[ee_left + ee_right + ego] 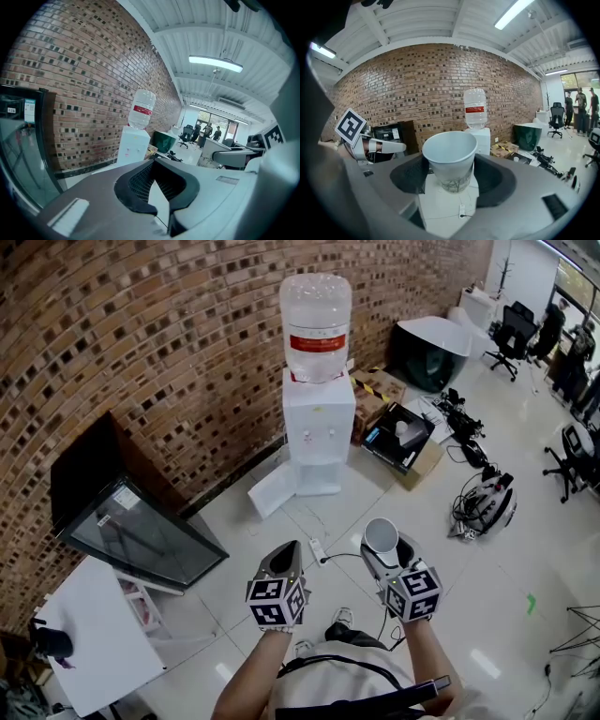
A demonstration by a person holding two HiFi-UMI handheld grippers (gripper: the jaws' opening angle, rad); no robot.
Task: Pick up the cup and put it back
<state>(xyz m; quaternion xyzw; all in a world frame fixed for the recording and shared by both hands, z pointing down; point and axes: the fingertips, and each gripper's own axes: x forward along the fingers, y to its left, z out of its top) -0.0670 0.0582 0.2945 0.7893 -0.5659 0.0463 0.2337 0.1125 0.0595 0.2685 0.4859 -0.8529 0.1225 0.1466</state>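
A white paper cup (381,534) stands upright between the jaws of my right gripper (384,545), which is shut on its lower wall. In the right gripper view the cup (450,159) fills the middle, its open mouth up, with the black pads (408,176) pressed on both sides. My left gripper (286,552) hangs beside it at the left, shut and holding nothing. In its own view, the left gripper's (157,165) tips meet. Both are held above the floor in front of a white water dispenser (319,432) topped by a clear bottle (315,324).
A brick wall (141,334) runs behind the dispenser. A black glass-front cabinet (131,526) and a white table (89,634) stand at the left. A power strip with cable (319,549) lies on the floor. To the right are an open cardboard box (403,439), tangled cables (473,498) and office chairs (514,334).
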